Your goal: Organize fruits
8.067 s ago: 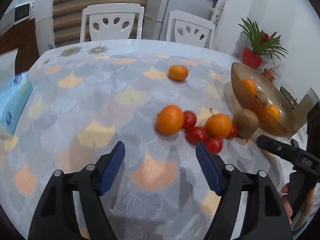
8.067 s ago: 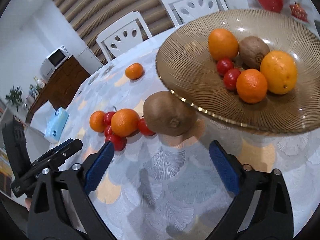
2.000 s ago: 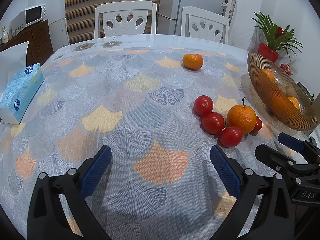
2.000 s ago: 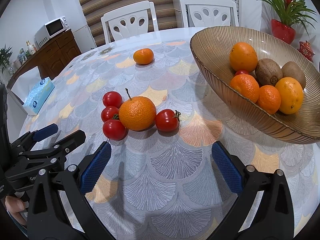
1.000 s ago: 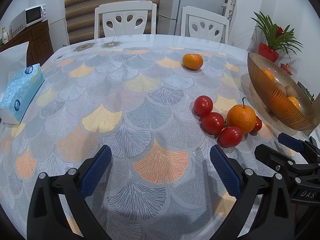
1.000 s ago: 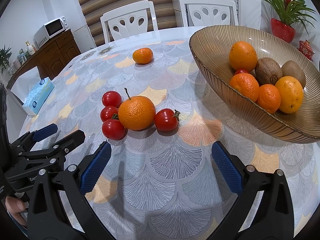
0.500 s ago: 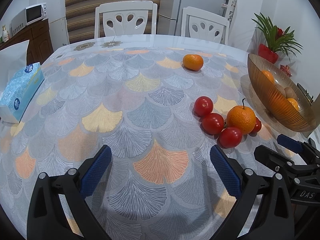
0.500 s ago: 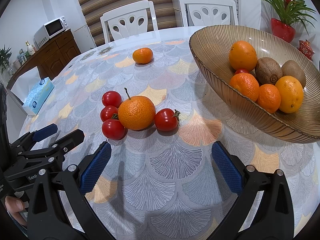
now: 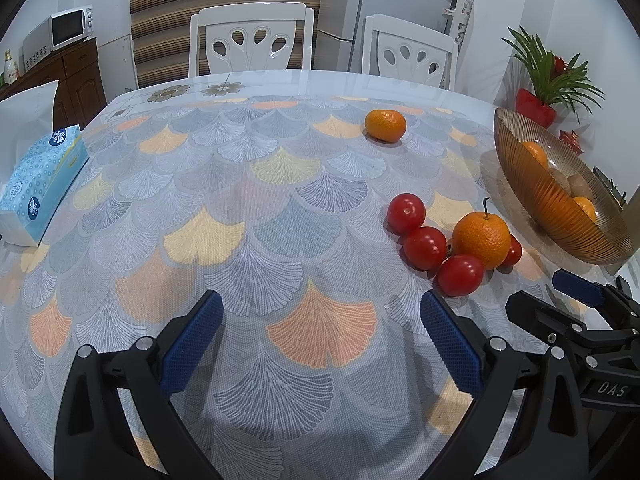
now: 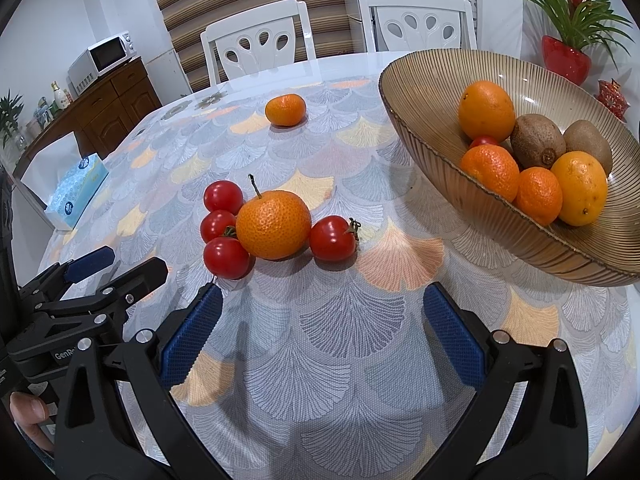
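1. A stemmed orange (image 10: 273, 225) sits on the table ahead of the right gripper (image 10: 322, 328), a little to the left of its midline and well beyond the fingertips.
2. Four tomatoes crowd it: three (image 10: 226, 257) bunched against its left side and one (image 10: 332, 238) just beside its right.
3. From the left gripper (image 9: 320, 334), this cluster lies ahead and off to the right, past the right finger; the nearest tomato (image 9: 460, 275) is just beyond that fingertip.
4. A lone mandarin (image 9: 385, 125) rests far ahead of the left gripper, slightly right, well apart from the cluster.
5. The ribbed amber bowl (image 10: 424, 92) stands ahead and to the right of the right gripper, holding oranges, mandarins, two kiwis (image 10: 538, 141) and a partly hidden tomato.
6. Both grippers hover low over the patterned tablecloth (image 9: 240, 216) with jaws spread wide and nothing between them.
7. Each gripper appears at the edge of the other's view; a thumb (image 10: 28, 408) shows at the lower left of the right wrist view.
8. A blue tissue box (image 9: 40, 184) lies far to the left of the left gripper, near the table's edge.
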{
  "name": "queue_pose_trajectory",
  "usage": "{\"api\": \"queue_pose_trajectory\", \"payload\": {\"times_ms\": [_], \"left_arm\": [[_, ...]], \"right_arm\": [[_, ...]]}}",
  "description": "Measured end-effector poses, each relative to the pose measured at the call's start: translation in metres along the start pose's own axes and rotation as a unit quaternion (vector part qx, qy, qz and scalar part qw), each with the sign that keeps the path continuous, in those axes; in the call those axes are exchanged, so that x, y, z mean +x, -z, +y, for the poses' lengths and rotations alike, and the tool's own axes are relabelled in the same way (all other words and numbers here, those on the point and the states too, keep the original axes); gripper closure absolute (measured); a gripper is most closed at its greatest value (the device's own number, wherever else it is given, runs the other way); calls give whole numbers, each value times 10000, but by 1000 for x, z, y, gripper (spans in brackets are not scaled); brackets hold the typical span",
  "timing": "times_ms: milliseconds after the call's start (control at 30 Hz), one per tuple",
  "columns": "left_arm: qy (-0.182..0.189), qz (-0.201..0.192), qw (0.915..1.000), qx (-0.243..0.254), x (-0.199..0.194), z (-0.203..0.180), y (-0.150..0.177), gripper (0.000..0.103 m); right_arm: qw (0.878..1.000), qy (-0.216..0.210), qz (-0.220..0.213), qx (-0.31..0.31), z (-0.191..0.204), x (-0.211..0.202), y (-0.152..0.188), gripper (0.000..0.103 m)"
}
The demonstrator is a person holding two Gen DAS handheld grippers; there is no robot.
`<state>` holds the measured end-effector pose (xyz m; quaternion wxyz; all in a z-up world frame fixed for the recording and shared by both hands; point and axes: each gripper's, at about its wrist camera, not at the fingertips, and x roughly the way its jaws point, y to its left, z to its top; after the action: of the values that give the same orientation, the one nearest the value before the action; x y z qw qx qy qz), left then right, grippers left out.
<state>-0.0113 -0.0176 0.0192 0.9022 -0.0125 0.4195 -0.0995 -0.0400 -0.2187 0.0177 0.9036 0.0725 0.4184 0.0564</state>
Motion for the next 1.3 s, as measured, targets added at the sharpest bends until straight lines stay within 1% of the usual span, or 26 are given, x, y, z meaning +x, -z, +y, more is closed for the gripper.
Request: {"api": "queue_pose_trajectory", "payload": {"times_ms": [633, 733, 833, 867, 900, 933, 1000, 1033, 1067, 1100, 1133, 1167, 1200, 1233, 1300], "left_arm": [[3, -12, 10000, -7, 0, 0, 1, 5], [109, -87, 9999, -48, -4, 0, 0, 5], [373, -30, 9991, -178, -6, 6, -4, 5], [483, 1, 9986, -238, -7, 8, -5, 6], [599, 31, 9977, -309, -8, 10, -6, 6], [685, 54, 9970, -361, -9, 12, -7, 6], [1014, 158, 9938, -426, -10, 12, -10, 9], [1152, 210, 9924, -374, -11, 9, -10, 15], [1274, 290, 9912, -218, -11, 2, -11, 18], [1340, 358, 9903, -42, -10, -7, -12, 19], [1381, 417, 9895, 100, -9, -15, -11, 21], [1449, 496, 9877, 306, -7, -27, -11, 27], [1496, 552, 9861, 457, -4, -37, -11, 29], [1482, 618, 9850, 626, 2, -48, -11, 31], [1379, 736, 9846, 784, 15, -60, -13, 38]], "right_arm": [[10000, 12, -19, 21, 0, 0, 0, 3], [9999, -13, -148, 69, -1, -5, 1, 3], [9996, -167, -143, 175, -6, -6, -1, 3], [9995, -209, -143, 209, -7, -7, -1, 5], [9993, -279, -144, 214, -8, -8, -2, 12], [9990, -380, -148, 197, -9, -9, -3, 16], [9990, -358, -156, 224, -11, -11, -4, 26], [9990, -339, -134, 267, -13, -10, -5, 29], [9988, -352, -92, 321, -15, -9, -6, 39], [9985, -398, -43, 369, -17, -8, -7, 44], [9983, -441, -9, 389, -19, -6, -8, 47], [9984, -427, -2, 380, -20, -6, -10, 47], [9987, -377, 3, 355, -21, -5, -12, 47], [9990, -320, 11, 308, -20, -4, -15, 47], [9993, -295, 52, 210, -19, -2, -21, 47]]}}
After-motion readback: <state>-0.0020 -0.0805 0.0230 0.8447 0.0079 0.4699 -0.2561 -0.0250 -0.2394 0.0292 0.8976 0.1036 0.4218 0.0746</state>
